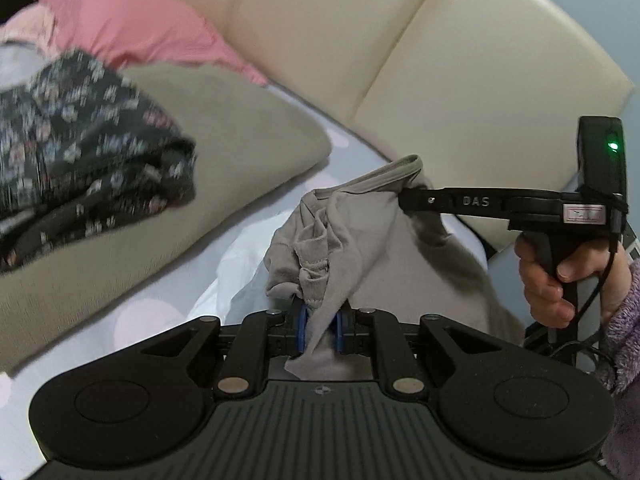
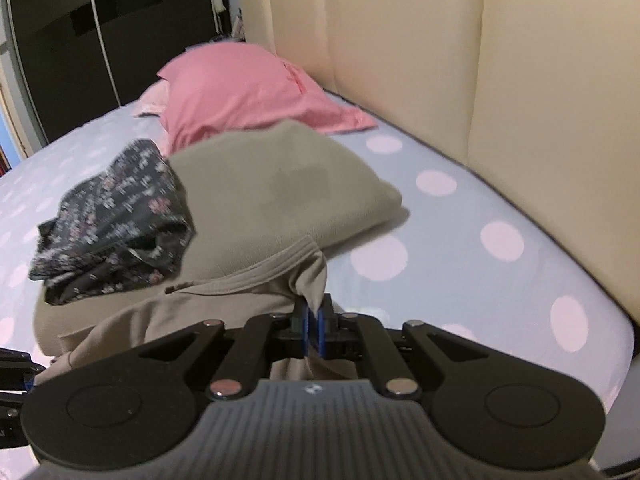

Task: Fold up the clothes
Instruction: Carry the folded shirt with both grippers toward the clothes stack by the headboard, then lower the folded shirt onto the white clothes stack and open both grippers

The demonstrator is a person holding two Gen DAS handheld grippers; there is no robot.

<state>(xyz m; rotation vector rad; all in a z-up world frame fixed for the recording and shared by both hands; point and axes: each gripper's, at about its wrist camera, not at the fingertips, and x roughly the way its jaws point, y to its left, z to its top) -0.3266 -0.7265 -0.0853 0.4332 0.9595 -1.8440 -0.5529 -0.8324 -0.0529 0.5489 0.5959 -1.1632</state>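
Both claws are clamped on the same grey shirt (image 1: 320, 240) over the bed (image 2: 460, 220): left claw (image 1: 322, 326) bunches fabric, right claw (image 2: 314, 330) pinches the collar.

Grey garment (image 1: 372, 240), pink pillow (image 2: 248, 88), lilac sheet (image 2: 460, 216) — pale pink dots

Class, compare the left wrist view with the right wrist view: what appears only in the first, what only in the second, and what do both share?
Only the left wrist view shows the person's hand gripping the right gripper's handle and a fuzzy purple sleeve.

Only the right wrist view shows the dark wardrobe.

Both show the grey garment clamped in jaws, the floral garment, the olive pillow, the pink pillow, the cream headboard and the dotted sheet.
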